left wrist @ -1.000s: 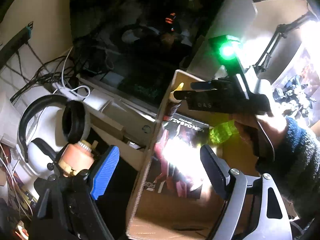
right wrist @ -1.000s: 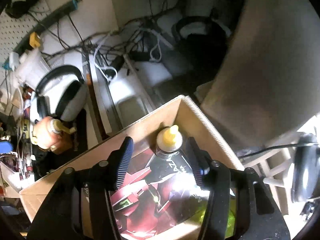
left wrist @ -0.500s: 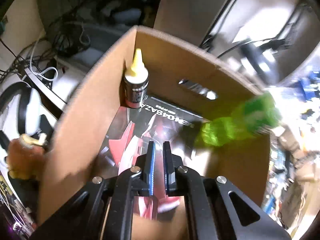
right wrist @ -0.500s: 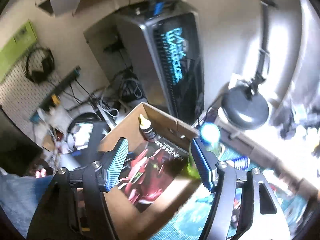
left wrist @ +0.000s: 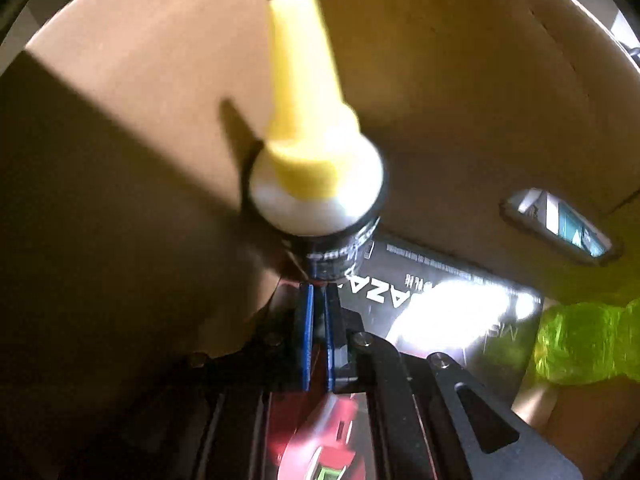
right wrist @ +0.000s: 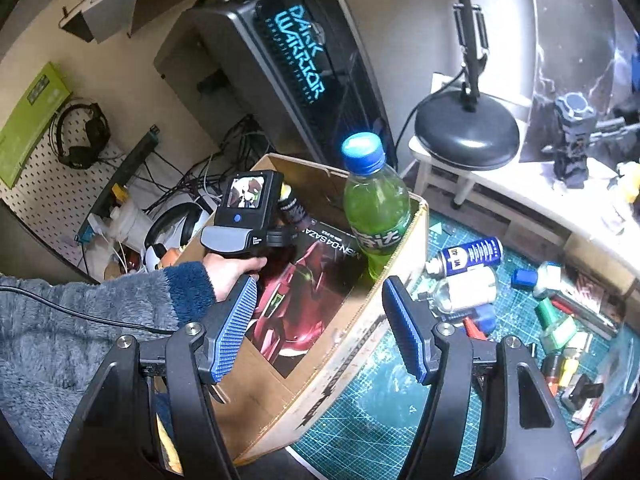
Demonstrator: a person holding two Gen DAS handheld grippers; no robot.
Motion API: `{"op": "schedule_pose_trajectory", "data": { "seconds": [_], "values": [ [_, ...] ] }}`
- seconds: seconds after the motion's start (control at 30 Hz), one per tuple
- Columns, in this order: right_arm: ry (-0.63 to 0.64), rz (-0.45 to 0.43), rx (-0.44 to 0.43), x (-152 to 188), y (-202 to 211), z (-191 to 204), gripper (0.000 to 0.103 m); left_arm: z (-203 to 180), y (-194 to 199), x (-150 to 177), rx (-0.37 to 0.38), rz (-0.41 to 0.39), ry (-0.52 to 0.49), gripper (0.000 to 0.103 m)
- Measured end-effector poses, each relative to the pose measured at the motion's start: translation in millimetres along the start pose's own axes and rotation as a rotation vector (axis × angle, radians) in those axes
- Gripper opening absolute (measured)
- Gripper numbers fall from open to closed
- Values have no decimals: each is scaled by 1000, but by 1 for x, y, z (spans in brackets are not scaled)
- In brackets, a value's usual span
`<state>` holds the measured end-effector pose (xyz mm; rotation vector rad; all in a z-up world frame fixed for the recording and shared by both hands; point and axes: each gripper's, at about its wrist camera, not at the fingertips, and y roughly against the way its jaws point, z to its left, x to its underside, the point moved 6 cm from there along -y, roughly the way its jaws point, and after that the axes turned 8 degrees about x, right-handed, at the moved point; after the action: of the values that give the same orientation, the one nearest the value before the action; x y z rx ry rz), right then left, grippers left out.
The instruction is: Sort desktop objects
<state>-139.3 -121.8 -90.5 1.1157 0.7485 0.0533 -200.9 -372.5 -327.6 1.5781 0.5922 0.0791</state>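
My left gripper [left wrist: 316, 312] is shut with nothing visibly between its blue pads, reaching steeply down inside the cardboard box [left wrist: 132, 92]. Its tips sit just in front of the base of a dark glue bottle with a yellow nozzle cap [left wrist: 308, 140], which stands in the box corner. A model-kit box with red robot art [left wrist: 452, 300] lies on the floor of the box, and a green soda bottle [left wrist: 580, 344] stands at the right. In the right wrist view my right gripper [right wrist: 320, 320] hangs open and empty above the near wall of the cardboard box [right wrist: 360, 344], where the green bottle [right wrist: 376, 208] stands upright.
A black PC tower [right wrist: 280, 64] stands behind the box and a lamp base [right wrist: 466, 132] to its right. On the green cutting mat [right wrist: 380, 412] lie a blue spray can [right wrist: 468, 256] and several small bottles [right wrist: 560, 320]. Headphones [right wrist: 176, 224] and cables crowd the left.
My left gripper shut its jaws and dropped into the box, close to the glue bottle. My right gripper let go of the bottle, opened wider, and drew back and up from the box.
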Motion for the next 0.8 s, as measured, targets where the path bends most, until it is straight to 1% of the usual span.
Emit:
{"op": "schedule_pose_trajectory", "data": {
  "seconds": [0.1, 0.17, 0.3, 0.33, 0.4, 0.43, 0.5, 0.53, 0.57, 0.6, 0.63, 0.73, 0.8],
  "values": [
    [4, 6, 6, -1, -1, -3, 63, 1, 0, -1, -10, -1, 4, 5],
    [4, 7, 9, -3, -2, -5, 63, -1, -2, 3, -7, 11, -12, 6],
    [9, 14, 21, -5, -3, -5, 63, -1, 8, 13, 32, 60, 23, 6],
    [7, 15, 22, -5, -2, -6, 63, -2, 14, 17, 49, 77, 36, 6],
    [-11, 10, 17, -3, 2, -8, 63, -11, 38, 31, 112, 112, 37, 6],
    [-28, 6, 14, -2, 5, -11, 63, -17, 52, 38, 146, 129, 35, 8],
    [-84, -1, 13, 8, 13, -23, 63, -33, 84, 52, 231, 128, 2, 30],
    [-110, 2, 20, 15, 16, -30, 63, -42, 104, 61, 277, 117, -25, 52],
    [-136, 5, 26, 21, 19, -37, 63, -52, 125, 69, 320, 92, -53, 67],
    [-167, 10, 40, 30, 23, -45, 62, -61, 146, 77, 352, 61, -93, 72],
    [-202, 18, 63, 41, 26, -55, 63, -70, 166, 87, 379, 31, -138, 80],
    [-298, 48, 145, 79, 40, -81, 63, -97, 198, 106, 436, 1, -256, 83],
    [-360, 47, 194, 105, 56, -93, 63, -121, 197, 114, 463, 11, -320, 88]
  ]
}}
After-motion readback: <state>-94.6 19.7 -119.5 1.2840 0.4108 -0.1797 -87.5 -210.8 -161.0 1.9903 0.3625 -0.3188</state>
